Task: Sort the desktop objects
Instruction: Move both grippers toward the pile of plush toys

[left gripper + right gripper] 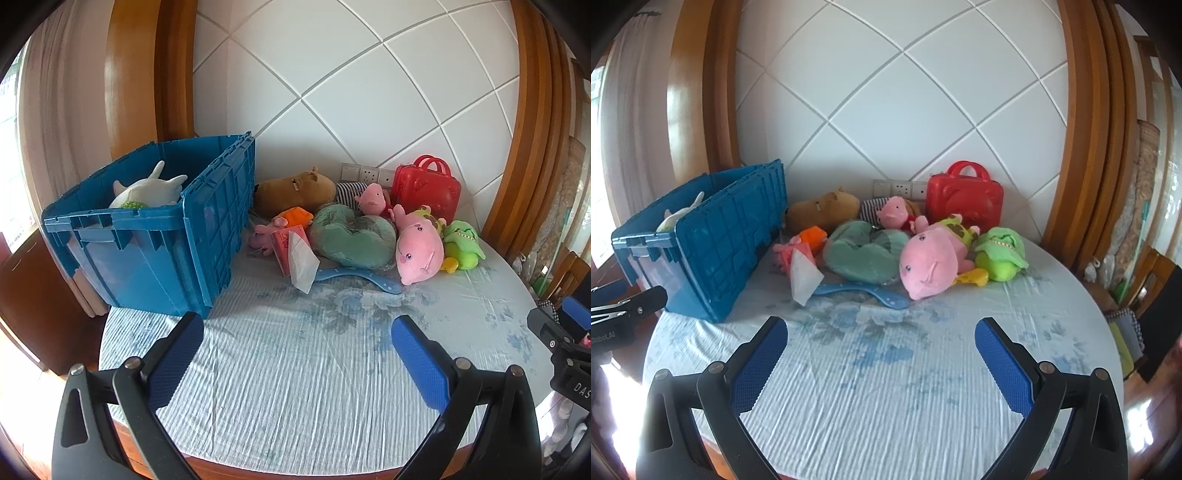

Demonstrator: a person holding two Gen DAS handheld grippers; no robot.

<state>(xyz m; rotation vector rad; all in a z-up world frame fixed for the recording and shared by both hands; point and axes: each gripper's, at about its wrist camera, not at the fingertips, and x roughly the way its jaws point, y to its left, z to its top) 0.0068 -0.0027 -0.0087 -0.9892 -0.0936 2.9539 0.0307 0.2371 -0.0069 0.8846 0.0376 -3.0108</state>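
Observation:
A blue crate point(155, 236) point(713, 240) stands at the table's left with a white plush point(147, 190) inside. A pile of toys lies against the wall: a brown plush point(295, 190), a teal heart cushion point(351, 236) point(864, 254), a pink plush point(419, 247) point(929, 264), a green plush point(461, 242) point(999, 254), a red case point(424, 188) point(964, 199), a tissue pack point(295, 254) and a blue hanger point(864, 291). My left gripper point(295, 332) and right gripper point(881, 332) are open and empty over the near cloth, well short of the pile.
A round table with a pale blue floral cloth point(295, 369) fills both views. Wall sockets point(364, 173) sit behind the toys. Chairs point(1152, 295) stand at the right. The right gripper's body point(561, 343) shows at the left view's right edge.

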